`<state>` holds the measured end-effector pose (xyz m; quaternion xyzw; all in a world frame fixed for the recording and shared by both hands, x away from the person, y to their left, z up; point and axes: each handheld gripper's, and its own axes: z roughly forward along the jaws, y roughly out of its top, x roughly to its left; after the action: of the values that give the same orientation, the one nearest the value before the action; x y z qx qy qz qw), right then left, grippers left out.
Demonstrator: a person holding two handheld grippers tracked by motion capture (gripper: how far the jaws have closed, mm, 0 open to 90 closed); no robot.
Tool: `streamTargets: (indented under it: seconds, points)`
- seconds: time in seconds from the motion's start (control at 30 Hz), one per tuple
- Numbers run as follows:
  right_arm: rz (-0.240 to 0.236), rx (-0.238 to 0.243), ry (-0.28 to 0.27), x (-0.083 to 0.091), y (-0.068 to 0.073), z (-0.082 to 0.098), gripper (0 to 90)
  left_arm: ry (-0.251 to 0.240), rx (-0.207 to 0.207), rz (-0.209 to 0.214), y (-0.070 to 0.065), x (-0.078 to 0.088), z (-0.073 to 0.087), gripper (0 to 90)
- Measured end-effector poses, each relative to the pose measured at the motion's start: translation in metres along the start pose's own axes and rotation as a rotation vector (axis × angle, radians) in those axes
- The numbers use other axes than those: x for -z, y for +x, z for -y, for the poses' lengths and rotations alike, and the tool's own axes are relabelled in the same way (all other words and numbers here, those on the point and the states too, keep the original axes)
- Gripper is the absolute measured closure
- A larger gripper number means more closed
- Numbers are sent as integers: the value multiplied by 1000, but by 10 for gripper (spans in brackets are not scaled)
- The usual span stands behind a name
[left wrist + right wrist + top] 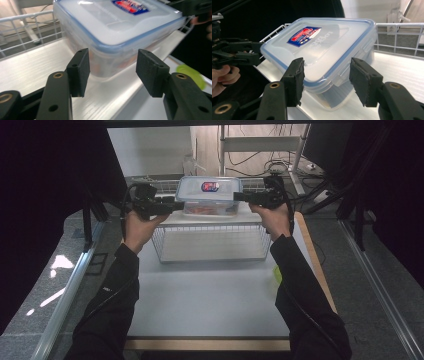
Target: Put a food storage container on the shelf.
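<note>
Clear lidded container [209, 195] sat on the white shelf [210, 219] topping the wire basket [212, 245], at the desk's far edge. High view showed reddish contents through its wall and both forearms reaching in level from either side. Left gripper view caught a green object [191, 75] off the shelf's edge; right gripper view showed the lid label [305, 35] and side latch [365, 46]. Left gripper [172, 206] at the container's left end, right gripper [240, 197] at its right end. Both had jaws spread, pads off the plastic, nothing pinched.
</note>
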<state>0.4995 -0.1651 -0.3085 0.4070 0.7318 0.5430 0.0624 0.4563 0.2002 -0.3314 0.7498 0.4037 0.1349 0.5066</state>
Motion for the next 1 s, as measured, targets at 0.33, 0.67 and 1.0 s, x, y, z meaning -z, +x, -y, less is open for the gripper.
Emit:
streamTargets:
  seconds: [0.33, 0.67, 1.0]
  points:
    - [79, 138, -44, 21, 19, 8, 661, -38, -69, -26, -7, 12, 11, 496]
    - [58, 197, 67, -2, 20, 33, 893, -7, -48, -10, -12, -7, 17, 790]
    - [79, 168, 58, -5, 10, 34, 886, -10, -96, -8, -23, -17, 14, 768]
